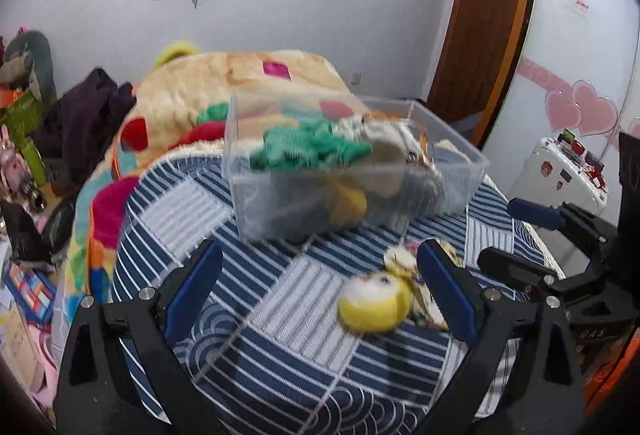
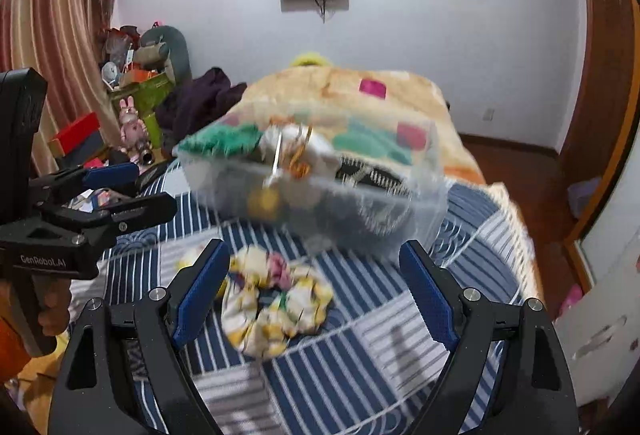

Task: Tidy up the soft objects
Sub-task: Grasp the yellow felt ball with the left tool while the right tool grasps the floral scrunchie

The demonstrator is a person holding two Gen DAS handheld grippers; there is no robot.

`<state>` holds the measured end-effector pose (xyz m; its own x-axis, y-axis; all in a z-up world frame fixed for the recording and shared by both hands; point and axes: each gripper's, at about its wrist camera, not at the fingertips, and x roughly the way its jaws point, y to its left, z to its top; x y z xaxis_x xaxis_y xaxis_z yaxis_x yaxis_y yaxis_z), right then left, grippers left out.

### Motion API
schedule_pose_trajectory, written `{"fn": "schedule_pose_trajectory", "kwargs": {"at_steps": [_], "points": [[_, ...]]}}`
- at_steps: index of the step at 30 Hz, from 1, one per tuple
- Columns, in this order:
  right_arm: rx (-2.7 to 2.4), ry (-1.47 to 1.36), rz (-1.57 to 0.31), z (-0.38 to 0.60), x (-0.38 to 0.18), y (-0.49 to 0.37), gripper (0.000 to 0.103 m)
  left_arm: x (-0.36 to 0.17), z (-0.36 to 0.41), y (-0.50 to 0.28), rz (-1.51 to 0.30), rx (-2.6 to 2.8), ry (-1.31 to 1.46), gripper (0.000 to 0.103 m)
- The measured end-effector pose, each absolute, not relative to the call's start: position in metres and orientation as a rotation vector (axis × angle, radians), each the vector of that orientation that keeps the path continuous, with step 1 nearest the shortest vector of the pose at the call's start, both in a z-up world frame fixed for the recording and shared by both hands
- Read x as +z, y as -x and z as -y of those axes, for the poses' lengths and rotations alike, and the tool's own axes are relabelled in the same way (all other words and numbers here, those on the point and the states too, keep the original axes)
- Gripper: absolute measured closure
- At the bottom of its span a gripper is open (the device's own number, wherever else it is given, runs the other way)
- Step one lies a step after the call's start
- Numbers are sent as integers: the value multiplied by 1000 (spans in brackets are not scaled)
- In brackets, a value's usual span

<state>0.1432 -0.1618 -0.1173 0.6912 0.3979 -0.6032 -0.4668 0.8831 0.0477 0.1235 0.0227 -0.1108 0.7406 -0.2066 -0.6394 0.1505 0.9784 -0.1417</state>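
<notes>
Lying loose on the striped bedspread (image 2: 360,355), just before the clear bin (image 2: 320,195), are a floral scrunchie (image 2: 276,307) and a yellow plush ball (image 1: 374,305). Both look light, limp and squashy, so a pinch across the scrunchie's bunched rim should hold. Right gripper (image 2: 316,299) and left gripper (image 1: 320,291) are both spread wide, empty
</notes>
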Motion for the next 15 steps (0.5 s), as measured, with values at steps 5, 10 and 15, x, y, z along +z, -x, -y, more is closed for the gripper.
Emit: {"fn": "schedule_pose_trajectory", "kwargs": {"at_steps": [5,10,15], "points": [[516,109,-684,159,-135,-136,18,-126,-16,-118,-760,-213,57,4],[530,104,-745,157,-153,-139,19,-143,-11,-121,-810,-247,64,4],[553,61,-809,160,-164,-145,20,-151,-8,-125,-814,-248,64,5]]}}
